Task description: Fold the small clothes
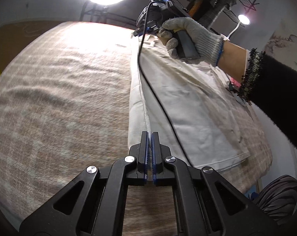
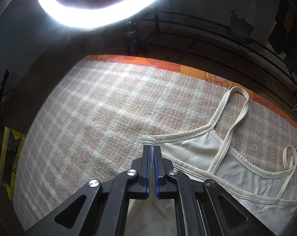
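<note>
Across the checked beige blanket (image 2: 89, 102), toward three o'clock, lies the cream strappy camisole (image 2: 237, 169): light, limp, slippery. Right gripper (image 2: 152, 153) clamps its bunched top corner; left gripper (image 1: 149, 137) pinches the side hem.

Black claw (image 1: 150, 135) with blue pads, silver screws; grey knit glove (image 1: 195, 37), fuzzy black sleeve (image 1: 276, 90).

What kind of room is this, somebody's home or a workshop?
Probably a home room rigged for filming: a checked blanket spread as a work surface, a ring light overhead, wire shelving behind, and a cream camisole laid out.
</note>
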Demonstrator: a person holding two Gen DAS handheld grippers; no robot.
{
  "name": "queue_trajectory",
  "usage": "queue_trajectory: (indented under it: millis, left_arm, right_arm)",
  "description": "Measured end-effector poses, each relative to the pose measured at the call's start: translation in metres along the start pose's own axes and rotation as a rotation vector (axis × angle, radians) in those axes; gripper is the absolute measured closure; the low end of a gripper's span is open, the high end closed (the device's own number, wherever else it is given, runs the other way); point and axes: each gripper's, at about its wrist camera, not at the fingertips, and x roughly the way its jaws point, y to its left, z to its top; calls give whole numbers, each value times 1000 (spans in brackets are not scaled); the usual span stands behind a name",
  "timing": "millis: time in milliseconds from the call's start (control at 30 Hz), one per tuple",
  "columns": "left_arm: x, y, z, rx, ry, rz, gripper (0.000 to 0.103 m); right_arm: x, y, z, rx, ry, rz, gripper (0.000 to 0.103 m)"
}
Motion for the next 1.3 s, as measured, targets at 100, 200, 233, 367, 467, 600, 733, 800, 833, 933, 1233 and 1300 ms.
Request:
queue_trajectory:
  millis: [100, 200, 233, 367, 467, 600, 733, 800, 833, 933, 1233, 1300]
  left_arm:
    - [-1, -16, 4, 31, 2, -27, 103]
    - [-1, -34, 8, 82, 5, -46, 103]
    - [0, -42, 9, 97, 6, -53, 103]
    - [6, -69, 8, 158, 22, -91, 103]
    - [19, -86, 6, 201, 62, -116, 103]
    - [38, -110, 3, 263, 123, -132, 103]
    - [38, -111, 1, 262, 130, -111, 103]
    - [32, -103, -2, 257, 113, -71, 103]
    - [28, -100, -4, 267, 106, -41, 102]
    - [23, -95, -17, 335, 100, 49, 93]
    - [17, -100, -48, 453, 82, 125, 70]
    - [21, -103, -50, 479, 79, 142, 70]
  right_arm:
    - [-18, -15, -4, 6, -35, 17, 102]
    - [-36, -36, -9, 35, -61, 36, 103]
    - [-42, -44, -12, 44, -69, 42, 103]
    - [-59, -77, -24, 79, -103, 41, 103]
    - [-63, -102, -36, 97, -105, 17, 103]
    - [-61, -130, -45, 145, -106, 0, 103]
    - [-54, -145, -51, 182, -97, 25, 102]
    - [-50, -142, -57, 174, -89, 92, 100]
    - [-48, -139, -58, 153, -87, 90, 90]
    - [-42, -138, -61, 164, -72, 114, 54]
    - [-45, -150, -65, 190, -55, 210, 54]
    - [-61, -160, -64, 182, -74, 205, 54]
